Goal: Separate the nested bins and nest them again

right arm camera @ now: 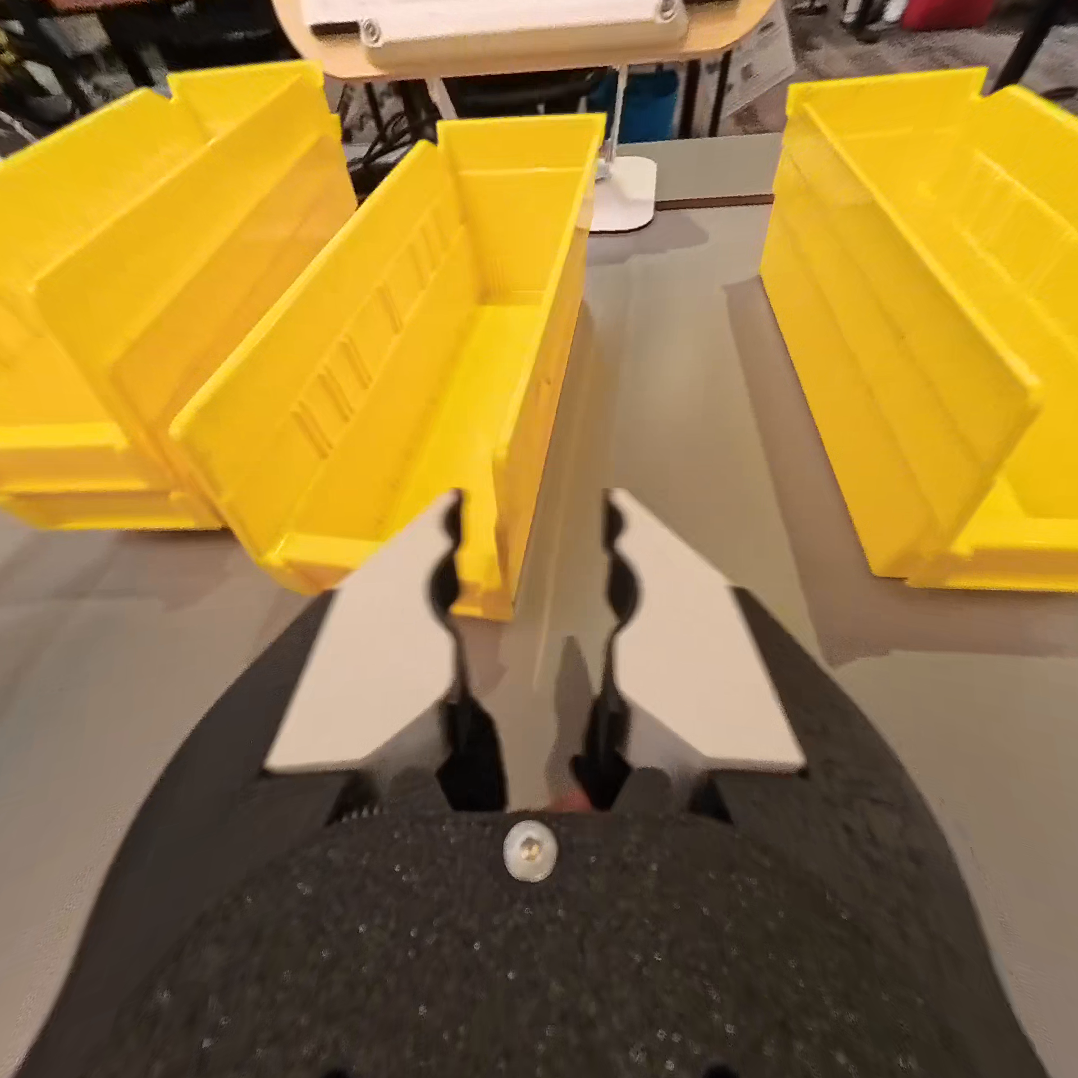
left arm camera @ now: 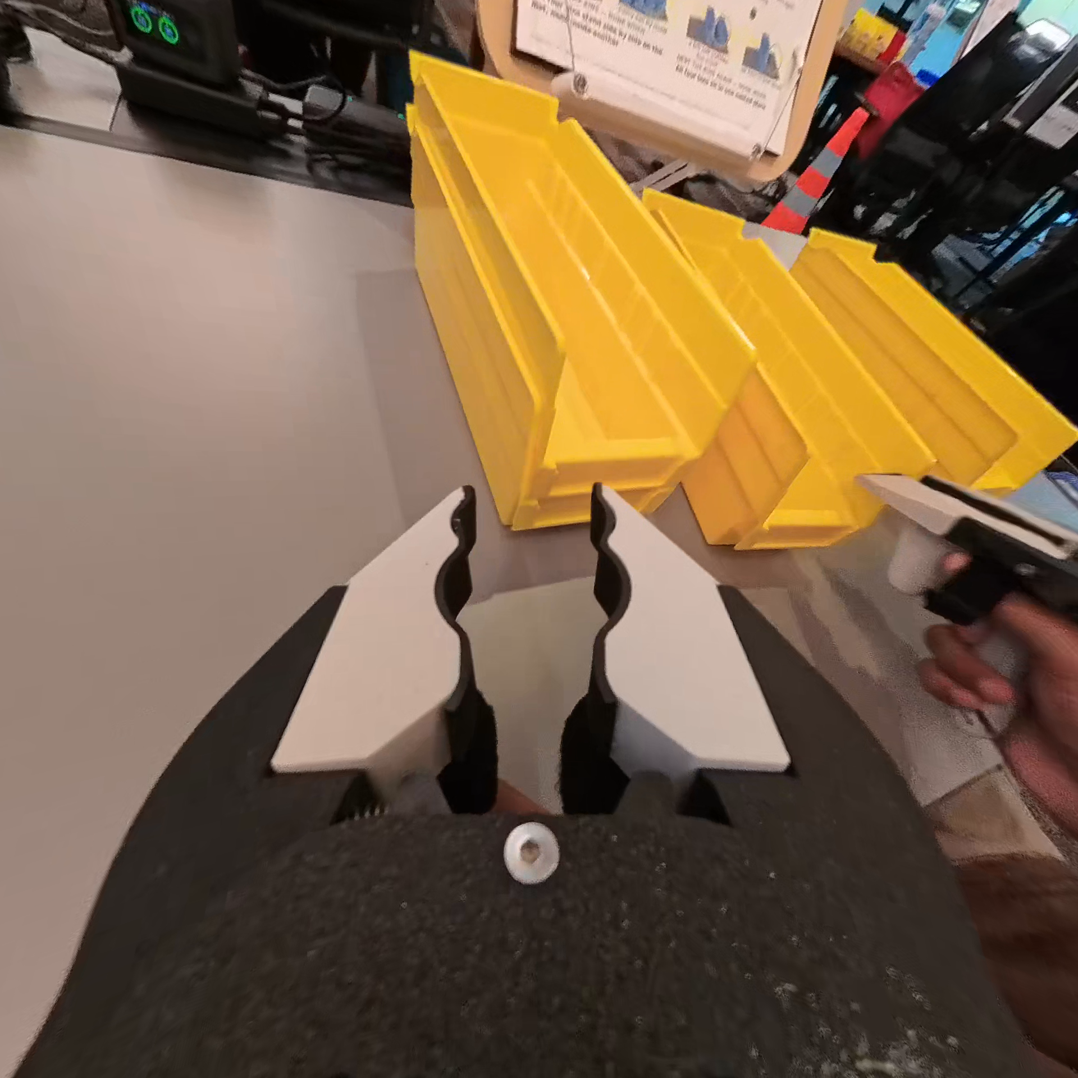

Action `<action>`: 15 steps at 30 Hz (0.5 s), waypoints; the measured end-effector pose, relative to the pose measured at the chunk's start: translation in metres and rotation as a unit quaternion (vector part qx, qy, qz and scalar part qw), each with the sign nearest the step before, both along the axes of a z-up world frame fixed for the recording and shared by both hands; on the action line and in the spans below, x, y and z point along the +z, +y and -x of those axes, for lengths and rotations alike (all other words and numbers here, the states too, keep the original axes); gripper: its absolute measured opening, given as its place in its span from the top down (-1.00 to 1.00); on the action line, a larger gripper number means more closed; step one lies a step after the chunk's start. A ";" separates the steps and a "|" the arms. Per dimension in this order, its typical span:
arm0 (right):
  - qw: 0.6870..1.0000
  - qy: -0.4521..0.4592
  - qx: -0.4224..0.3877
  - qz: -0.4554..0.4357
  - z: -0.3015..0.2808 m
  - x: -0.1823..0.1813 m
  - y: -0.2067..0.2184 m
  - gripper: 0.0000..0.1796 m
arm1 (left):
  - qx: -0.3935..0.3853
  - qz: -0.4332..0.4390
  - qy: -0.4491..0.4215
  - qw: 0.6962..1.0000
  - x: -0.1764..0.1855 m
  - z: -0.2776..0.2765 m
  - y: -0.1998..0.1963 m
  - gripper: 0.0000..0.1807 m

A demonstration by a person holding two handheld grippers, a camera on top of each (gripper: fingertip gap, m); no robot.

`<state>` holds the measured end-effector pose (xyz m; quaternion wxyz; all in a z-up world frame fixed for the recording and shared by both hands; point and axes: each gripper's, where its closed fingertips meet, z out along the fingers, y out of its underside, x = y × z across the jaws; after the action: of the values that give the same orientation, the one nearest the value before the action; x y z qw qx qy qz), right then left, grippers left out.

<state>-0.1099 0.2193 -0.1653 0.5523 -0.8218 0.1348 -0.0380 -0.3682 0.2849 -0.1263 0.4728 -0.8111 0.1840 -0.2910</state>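
Both claws gape empty, left gripper (left arm camera: 534, 496) just short of the nested stack (left arm camera: 560, 303), right gripper (right arm camera: 534, 501) at the middle bin (right arm camera: 408, 361), lone bin (right arm camera: 910, 326) off its right: separation partly done, renesting remains.

nested pair of yellow bins (left arm camera: 525, 326) | single bin (right arm camera: 408, 373) beside | third bin (right arm camera: 910, 326) well apart | all upright

Grey table (right arm camera: 671, 373) bears three yellow bin (right arm camera: 373, 373) groups, apart.
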 end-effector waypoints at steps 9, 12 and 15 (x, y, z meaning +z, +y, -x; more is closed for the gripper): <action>0.998 -0.009 -0.061 -0.017 -0.013 -0.012 0.035 1.00 | -0.022 -0.001 -0.007 1.000 0.002 0.003 -0.001 0.65; 0.998 0.027 -0.051 -0.027 -0.015 -0.009 0.037 1.00 | -0.022 0.001 -0.005 1.000 0.001 0.004 0.001 0.66; 0.997 0.042 -0.051 -0.035 -0.016 0.003 0.032 1.00 | -0.021 0.005 -0.010 1.000 0.002 0.004 0.002 0.66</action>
<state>-0.0936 0.2514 -0.1626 0.5720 -0.7948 0.2011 -0.0265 -0.3727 0.2874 -0.1244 0.4643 -0.8066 0.1943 -0.3099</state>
